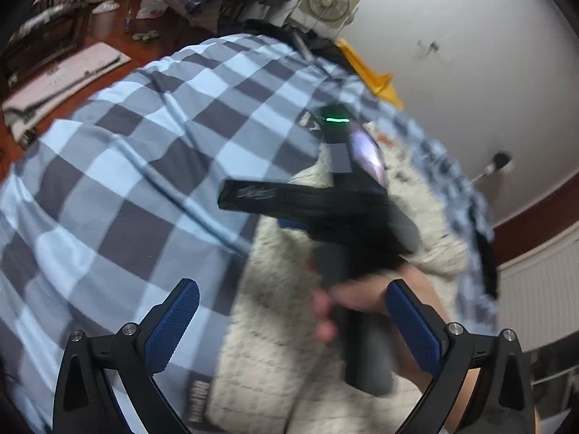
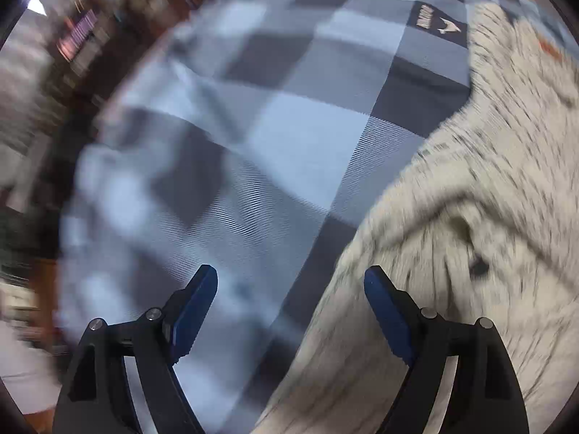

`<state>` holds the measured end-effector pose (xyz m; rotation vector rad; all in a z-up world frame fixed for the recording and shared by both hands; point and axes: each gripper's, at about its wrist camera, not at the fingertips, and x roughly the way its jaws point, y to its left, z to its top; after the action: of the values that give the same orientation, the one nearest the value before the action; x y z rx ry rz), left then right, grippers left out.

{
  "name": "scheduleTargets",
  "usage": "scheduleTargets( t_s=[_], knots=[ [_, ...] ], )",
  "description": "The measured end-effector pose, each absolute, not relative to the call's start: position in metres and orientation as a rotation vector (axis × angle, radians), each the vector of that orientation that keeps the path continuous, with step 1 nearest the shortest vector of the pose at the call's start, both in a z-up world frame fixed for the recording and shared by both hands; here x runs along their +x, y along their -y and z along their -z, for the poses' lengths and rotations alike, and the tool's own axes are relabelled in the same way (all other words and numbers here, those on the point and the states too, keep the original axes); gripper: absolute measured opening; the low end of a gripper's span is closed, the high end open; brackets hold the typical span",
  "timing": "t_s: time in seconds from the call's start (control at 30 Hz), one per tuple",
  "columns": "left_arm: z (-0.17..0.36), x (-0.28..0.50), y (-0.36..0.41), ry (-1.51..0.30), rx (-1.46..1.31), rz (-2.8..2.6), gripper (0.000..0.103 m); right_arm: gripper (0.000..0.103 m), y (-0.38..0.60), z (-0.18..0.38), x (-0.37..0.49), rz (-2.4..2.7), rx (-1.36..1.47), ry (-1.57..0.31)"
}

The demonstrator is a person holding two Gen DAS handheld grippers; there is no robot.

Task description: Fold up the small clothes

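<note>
On the bed, a checked blue-and-grey duvet (image 1: 137,152) is spread as the working surface, wrinkled in places, its dark label patch (image 2: 436,21) seen in the right wrist view. Across its right side lies the task's garment, a cream knitted sweater (image 1: 282,325), flecked with dark yarn and bunched into a ridge near the middle (image 2: 452,195); an orange mark at its far end cannot be identified through the blur.

Above the knit, the right gripper (image 2: 291,289) is pointed steeply down, jaws spread wide and nothing between them, straddling the boundary where sweater edge meets duvet. From the left wrist view it is seen from outside as a dark body with a green light (image 1: 336,188), held by a hand (image 1: 347,303). The left gripper (image 1: 293,307) is likewise wide open and empty, held over the sweater's near portion.

Step judged in hand: an edge of the sweater is being approached for a fold.

- One finger is best slid under the knit edge, the other kept on top, so the sweater alone is pinched; the duvet directly beneath could be caught otherwise.
- A full bite is advised; loose knit stretches and slips from a shallow grip.
- The bunched ridge should be smoothed before folding, or the crease will be set crooked.
- The left gripper may be used to pin the near portion while the edge is carried across.
</note>
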<state>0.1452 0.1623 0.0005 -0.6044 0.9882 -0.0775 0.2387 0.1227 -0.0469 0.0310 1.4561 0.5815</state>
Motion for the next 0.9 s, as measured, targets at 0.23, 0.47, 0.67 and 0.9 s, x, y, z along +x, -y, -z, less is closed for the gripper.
scheduleTargets(
  t_s=[0.23,0.47,0.67,0.9],
  knots=[
    [-0.007,0.142,-0.176,-0.952,-0.614,0.009,0.103,0.082,-0.011,-0.02,0.299,-0.502,0.207,-1.24],
    [0.003,0.151,-0.158,-1.008,-0.531,0.025,0.103,0.082,0.048,0.053,0.37,0.062,-0.03,-1.259],
    [0.008,0.156,-0.141,-1.034,-0.46,0.044,0.103,0.094,-0.02,0.089,0.37,-0.285,-0.099,-1.245],
    [0.008,0.153,-0.129,-1.041,-0.444,0.065,0.103,0.094,0.039,0.024,0.363,-0.306,-0.105,-1.17]
  ],
)
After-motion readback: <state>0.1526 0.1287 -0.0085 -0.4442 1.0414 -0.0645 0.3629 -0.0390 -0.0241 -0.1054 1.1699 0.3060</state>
